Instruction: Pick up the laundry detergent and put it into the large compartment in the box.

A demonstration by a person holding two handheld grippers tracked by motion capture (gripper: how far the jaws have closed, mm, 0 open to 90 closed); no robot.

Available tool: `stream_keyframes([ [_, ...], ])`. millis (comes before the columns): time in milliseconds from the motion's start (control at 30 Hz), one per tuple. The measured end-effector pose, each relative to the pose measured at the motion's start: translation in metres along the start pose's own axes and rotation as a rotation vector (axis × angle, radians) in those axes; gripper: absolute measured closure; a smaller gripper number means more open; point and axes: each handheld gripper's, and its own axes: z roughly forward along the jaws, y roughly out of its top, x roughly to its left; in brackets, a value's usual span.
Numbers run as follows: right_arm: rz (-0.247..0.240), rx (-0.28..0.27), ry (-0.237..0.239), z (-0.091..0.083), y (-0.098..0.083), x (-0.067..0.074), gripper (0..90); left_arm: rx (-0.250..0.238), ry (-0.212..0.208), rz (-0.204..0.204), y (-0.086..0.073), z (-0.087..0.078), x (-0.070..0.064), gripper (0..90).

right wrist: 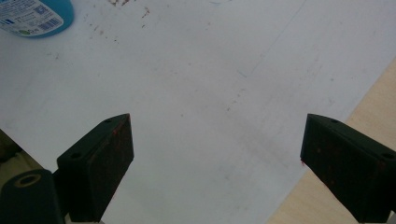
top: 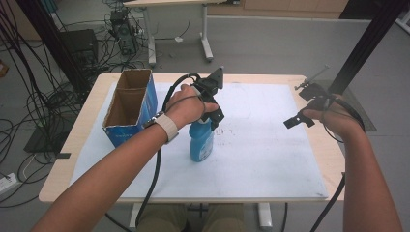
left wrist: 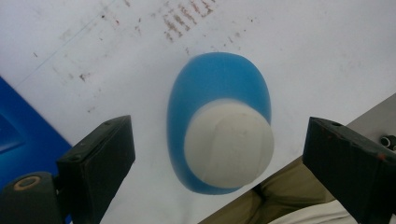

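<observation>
One upright blue bottle [top: 201, 141] with a white cap stands on the white mat [top: 270, 159], just right of the open cardboard box [top: 131, 104], and the coming move turns on how it lies under the left gripper [top: 213, 117]. In the left gripper view the camera looks almost straight down the bottle's [left wrist: 212, 88] long axis: the cap [left wrist: 228, 143] sits between the two black jaws, a little nearer the left one, with clear mat showing on both sides, so the pads are wide apart and touch nothing. The bottle's axis is vertical, and the gripper comes from above, so a straight descent would likely bring the pads beside the cap or neck; how far above the cap they hang is hard to judge from this angle. The right gripper [top: 297, 119] hovers well away near the mat's right edge, jaws spread wide over bare mat [right wrist: 201, 93] and holding nothing. The left hand is clearly the nearer one.
</observation>
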Motion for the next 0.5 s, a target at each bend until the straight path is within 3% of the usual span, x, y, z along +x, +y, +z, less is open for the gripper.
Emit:
stream_keyframes([
  [500, 0.003, -0.002, 0.004, 0.003, -0.005, -0.002, 9.3, 0.017, -0.001, 0.011, 0.005, 0.018, -0.006, 10.2],
])
